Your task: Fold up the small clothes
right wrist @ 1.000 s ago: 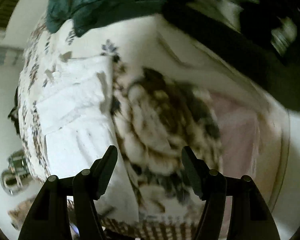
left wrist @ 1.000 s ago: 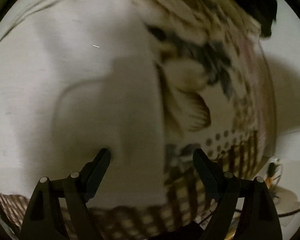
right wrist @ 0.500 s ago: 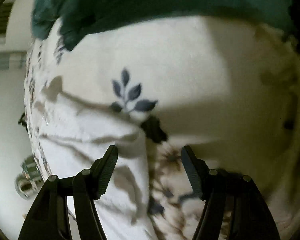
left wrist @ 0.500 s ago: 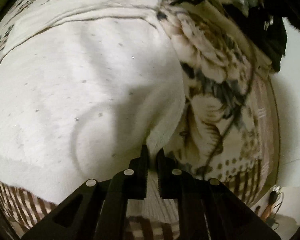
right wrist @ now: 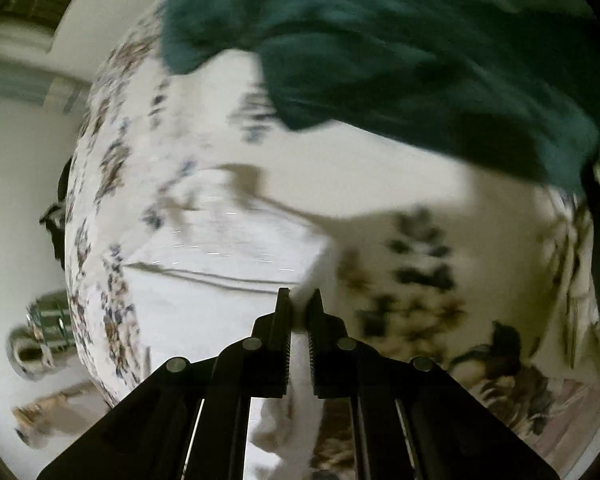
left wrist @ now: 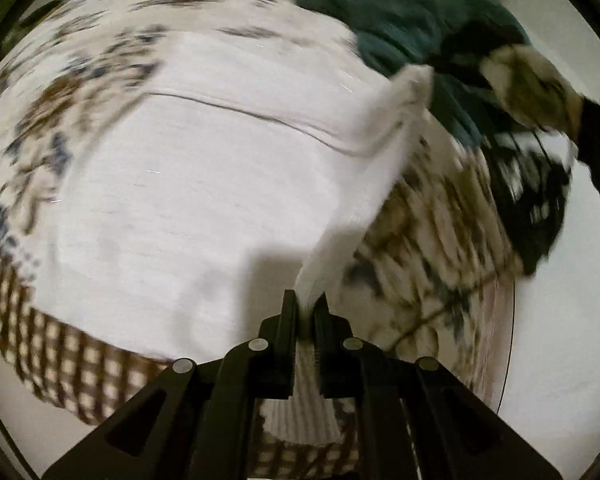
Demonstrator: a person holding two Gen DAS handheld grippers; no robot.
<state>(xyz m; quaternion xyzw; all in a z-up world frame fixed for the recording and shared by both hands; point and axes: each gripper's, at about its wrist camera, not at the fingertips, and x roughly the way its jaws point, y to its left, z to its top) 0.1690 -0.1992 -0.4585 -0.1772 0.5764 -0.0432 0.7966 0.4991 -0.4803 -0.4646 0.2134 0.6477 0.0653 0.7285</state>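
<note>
A small white garment (left wrist: 188,184) lies spread on a floral tablecloth (left wrist: 432,240). My left gripper (left wrist: 307,308) is shut on the garment's right edge and lifts it as a taut strip toward a raised corner (left wrist: 412,84). In the right wrist view the same white garment (right wrist: 212,272) lies at centre left, and my right gripper (right wrist: 299,304) is shut on its right edge. Both views are motion-blurred.
A dark teal garment (left wrist: 404,28) is heaped at the far side; it fills the top of the right wrist view (right wrist: 400,48). Dark clothes (left wrist: 540,200) lie at the right. The round table edge (left wrist: 512,340) curves at the right. A metal object (right wrist: 40,336) stands on the floor at the left.
Both grippers have gone from open to shut on the white garment's edge, the left first. The left has since lifted the edge, and both cameras have pulled back.
</note>
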